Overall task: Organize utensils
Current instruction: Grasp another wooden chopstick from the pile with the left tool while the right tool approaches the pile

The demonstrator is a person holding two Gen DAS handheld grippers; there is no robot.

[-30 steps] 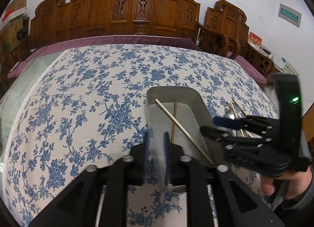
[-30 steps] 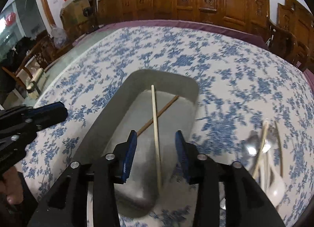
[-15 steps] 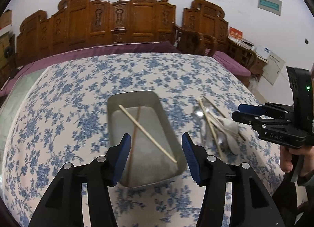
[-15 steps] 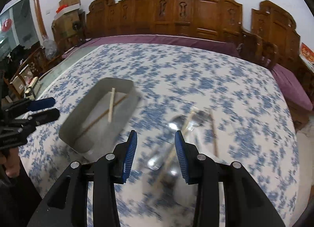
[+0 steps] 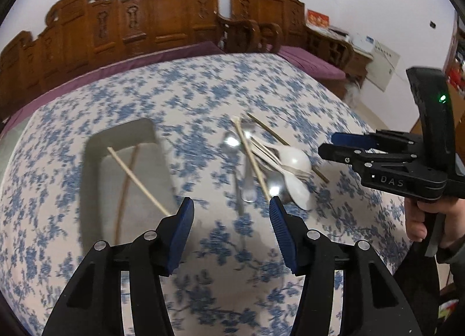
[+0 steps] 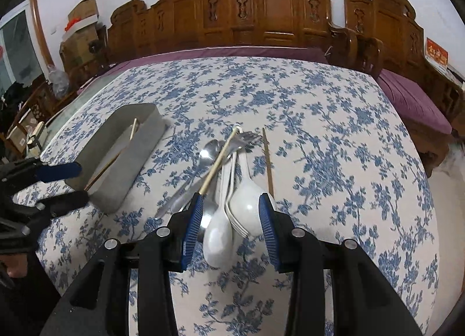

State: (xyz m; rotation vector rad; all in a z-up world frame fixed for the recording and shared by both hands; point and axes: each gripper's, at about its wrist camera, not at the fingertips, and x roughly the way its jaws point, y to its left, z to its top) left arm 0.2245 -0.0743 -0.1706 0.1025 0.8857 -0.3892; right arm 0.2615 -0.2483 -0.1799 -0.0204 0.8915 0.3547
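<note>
Jaws of the right gripper (image 6: 229,221) stood apart, empty, hanging over the near end of the pile (image 6: 232,179), with the bowls of the white spoons (image 6: 247,205) showing between the pads; whether the pads touched anything could not be told. Left gripper (image 5: 231,227) jaws had just been opening and stood spread with nothing between them, only tablecloth (image 5: 203,98) below.

Progress, judged: early. Tray (image 5: 96,190) sat at about 10 o'clock from the left jaws and held two chopsticks (image 5: 136,176), one pale, one darker, crossed. Everything else was still outside it.

Pile lay at 12 to 1 o'clock of the left jaws, near the tray but apart from it. It comprised several nested white spoons, at least one metal spoon (image 6: 209,151), a fork (image 6: 247,138) with tines toward 12, a pale chopstick (image 6: 219,161) lying diagonally over the heap, and a darker one (image 6: 267,158) on the cloth just beside it at 1 o'clock. Pieces overlapped, so single picks looked awkward.
</note>
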